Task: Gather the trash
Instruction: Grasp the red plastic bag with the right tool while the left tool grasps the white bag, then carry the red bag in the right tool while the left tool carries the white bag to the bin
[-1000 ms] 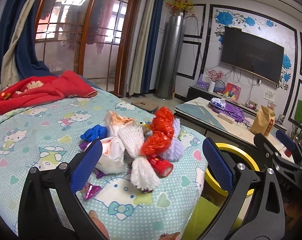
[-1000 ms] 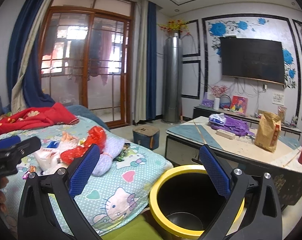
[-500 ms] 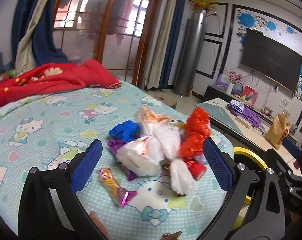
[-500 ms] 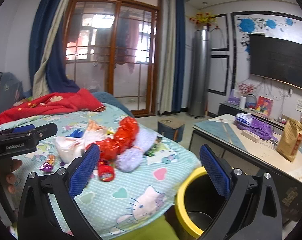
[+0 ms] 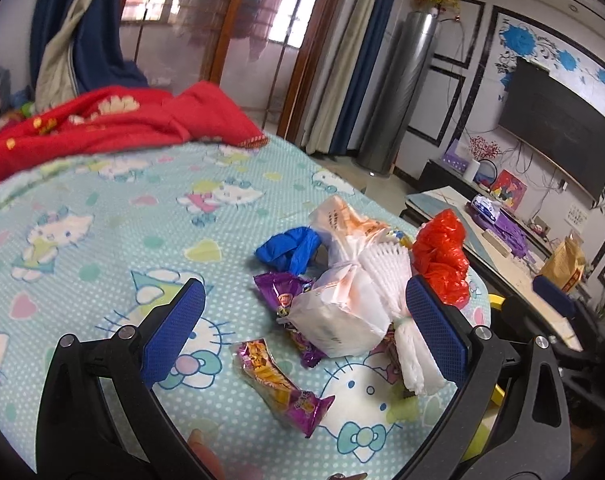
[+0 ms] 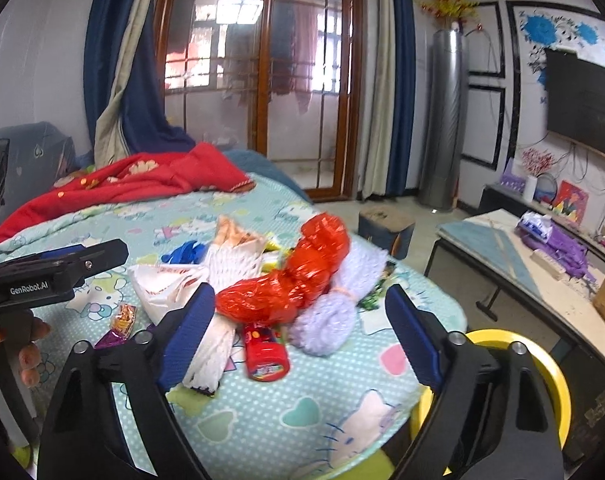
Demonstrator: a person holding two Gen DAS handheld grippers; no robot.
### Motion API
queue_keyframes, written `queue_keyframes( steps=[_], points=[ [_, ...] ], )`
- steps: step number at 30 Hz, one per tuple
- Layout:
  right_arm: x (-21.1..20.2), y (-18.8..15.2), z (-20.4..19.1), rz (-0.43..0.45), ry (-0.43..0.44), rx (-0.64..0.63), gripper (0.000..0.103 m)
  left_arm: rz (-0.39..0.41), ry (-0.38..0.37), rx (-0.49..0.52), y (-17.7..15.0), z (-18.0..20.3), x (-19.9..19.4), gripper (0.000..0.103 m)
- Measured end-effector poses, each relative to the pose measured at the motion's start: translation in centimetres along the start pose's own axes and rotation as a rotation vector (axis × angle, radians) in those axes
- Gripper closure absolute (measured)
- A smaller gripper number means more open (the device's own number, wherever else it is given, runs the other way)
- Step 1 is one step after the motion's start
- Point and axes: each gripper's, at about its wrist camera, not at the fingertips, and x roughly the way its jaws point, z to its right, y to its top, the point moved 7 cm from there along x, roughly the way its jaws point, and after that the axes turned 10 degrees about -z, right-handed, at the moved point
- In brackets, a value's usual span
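A bed [image 5: 102, 208] with a dotted pale-teal cartoon-cat sheet fills the foreground; a crumpled red blanket [image 5: 114, 128] lies at its far side, and a wooden-framed glass door stands behind.

The trash sits in a loose pile near the bed's corner. In the right wrist view a crinkled, glossy red plastic bag [image 6: 290, 284] is twisted into a sausage shape, touching a fuzzy lavender foam net [image 6: 334, 308] at its 4 o'clock. A white ribbed foam net [image 6: 222, 300], a soft white plastic bag [image 5: 334, 316] with red print, a limp blue glove [image 5: 290, 248], a small red can [image 6: 264, 352] lying on its side, and shiny purple and gold snack wrappers [image 5: 278, 388] lie around them.

The left claw [image 5: 306, 336] hangs wide open over the pile, its blue textured pads clear of the white bag and wrappers between them. The right claw [image 6: 302, 336] is broadly spread, its jaws closing, with the red bag, can and lavender net between them but not gripped.

A round bin with a yellow rim [image 6: 542, 364] stands on the floor at 4 o'clock of the pile, beside the bed; its inside is hidden. A low desk [image 6: 514, 256] beyond carries purple plastic and a brown paper bag.
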Motion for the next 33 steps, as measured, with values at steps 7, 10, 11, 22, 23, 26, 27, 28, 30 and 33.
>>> queue_keyframes(
  steps=[7,10,11,22,23,26,27,28,30,33],
  points=[
    [3.7,0.3,-0.7,-0.084,0.035,0.027,0.036,-0.083,-0.056,-0.016,0.0,0.2,2.3,0.015],
    [5.0,0.0,-0.8,-0.12,0.06,0.05,0.05,-0.11,-0.071,-0.015,-0.1,0.4,3.3,0.022],
    [5.3,-0.2,-0.8,-0.132,0.069,0.056,0.056,-0.124,-0.08,-0.019,-0.2,0.4,3.7,0.025],
    [5.3,-1.1,-1.6,-0.118,0.145,0.056,0.096,-0.155,-0.119,-0.013,-1.0,0.7,4.7,0.061],
    [5.1,-1.1,-1.6,-0.113,0.147,0.052,0.096,-0.152,-0.115,-0.004,-1.0,0.8,4.7,0.066],
    [4.6,-1.0,-1.8,-0.087,0.149,0.038,0.097,-0.131,-0.104,0.007,-0.9,0.7,4.3,0.075],
    [4.4,-0.9,-2.0,-0.078,0.148,0.032,0.097,-0.122,-0.099,0.014,-0.9,0.8,4.1,0.079],
    [4.1,-0.9,-2.0,-0.071,0.148,0.028,0.098,-0.106,-0.094,0.016,-0.7,0.7,3.8,0.081],
    [3.7,-0.6,-2.0,-0.056,0.148,0.019,0.098,-0.086,-0.091,0.018,-0.3,0.7,3.4,0.091],
    [3.0,-0.4,-2.1,-0.025,0.153,0.008,0.098,-0.045,-0.087,0.023,0.2,0.7,2.4,0.094]
  ],
)
